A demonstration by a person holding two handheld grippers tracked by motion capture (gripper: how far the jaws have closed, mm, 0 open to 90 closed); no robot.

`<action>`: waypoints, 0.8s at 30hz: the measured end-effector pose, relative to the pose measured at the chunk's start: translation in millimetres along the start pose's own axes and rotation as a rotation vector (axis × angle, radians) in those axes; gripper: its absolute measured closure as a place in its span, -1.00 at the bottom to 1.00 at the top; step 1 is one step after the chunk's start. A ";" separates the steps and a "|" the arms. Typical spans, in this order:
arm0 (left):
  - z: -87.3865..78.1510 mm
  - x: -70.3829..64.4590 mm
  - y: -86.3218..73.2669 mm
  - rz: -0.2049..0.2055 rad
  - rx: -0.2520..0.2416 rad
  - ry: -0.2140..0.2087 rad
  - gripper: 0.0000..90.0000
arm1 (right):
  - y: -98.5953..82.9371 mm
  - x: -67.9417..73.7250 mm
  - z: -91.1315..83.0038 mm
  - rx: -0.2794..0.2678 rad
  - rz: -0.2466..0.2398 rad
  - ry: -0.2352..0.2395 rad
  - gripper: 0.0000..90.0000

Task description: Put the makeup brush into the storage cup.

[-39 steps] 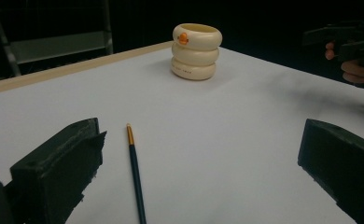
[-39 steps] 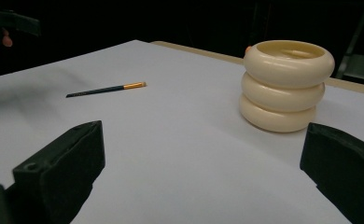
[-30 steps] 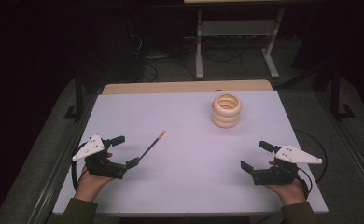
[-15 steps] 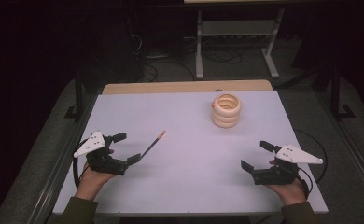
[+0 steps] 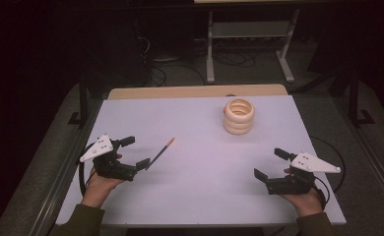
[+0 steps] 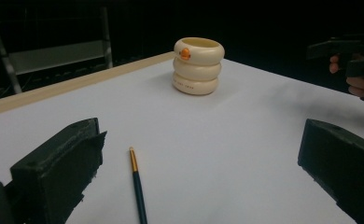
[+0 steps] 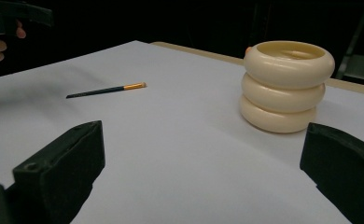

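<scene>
Black jaws gape wide on the left gripper (image 5: 130,153), the thin pencil (image 6: 137,185) lying flat between them, untouched. One clumsy close could roll it away! Further right the cream ringed pot (image 5: 239,116) stands mid-table, and the right gripper (image 5: 268,165) hovers spread, empty.

Dim lab: white table (image 5: 195,196), metal rack legs (image 5: 209,54), floor cables (image 5: 165,73).

You are working at a table (image 5: 200,196) with a pale, plain top and a wooden strip (image 5: 195,91) running along its far edge. A cream holder (image 5: 239,116) (three stacked rings, an orange dot on its top ring) is standing upright toward the far right. A dark pencil (image 5: 159,153) with an orange tip is lying flat toward the near left, well apart from the holder.
</scene>
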State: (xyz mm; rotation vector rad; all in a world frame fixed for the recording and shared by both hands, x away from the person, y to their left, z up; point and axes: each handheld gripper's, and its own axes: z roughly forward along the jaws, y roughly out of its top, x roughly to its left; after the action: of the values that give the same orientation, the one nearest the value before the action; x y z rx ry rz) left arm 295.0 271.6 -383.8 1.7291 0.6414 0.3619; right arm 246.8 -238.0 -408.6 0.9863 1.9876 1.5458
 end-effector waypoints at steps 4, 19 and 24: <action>3.5 0.9 1.5 -0.003 -0.003 -0.002 -1.00 | 0.1 0.1 0.1 0.000 -0.001 0.000 -1.00; 14.4 6.2 4.9 0.001 0.002 -0.008 -1.00 | 0.0 -0.8 0.3 -0.002 0.003 -0.004 -1.00; 18.8 7.7 7.8 0.000 0.000 -0.006 -1.00 | 0.2 -1.2 0.0 -0.005 0.005 -0.006 -1.00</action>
State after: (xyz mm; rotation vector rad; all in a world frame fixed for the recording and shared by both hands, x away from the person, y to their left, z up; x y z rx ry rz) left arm 313.4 260.1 -381.9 1.7300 0.6372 0.3566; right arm 247.6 -238.9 -408.5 0.9932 1.9785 1.5479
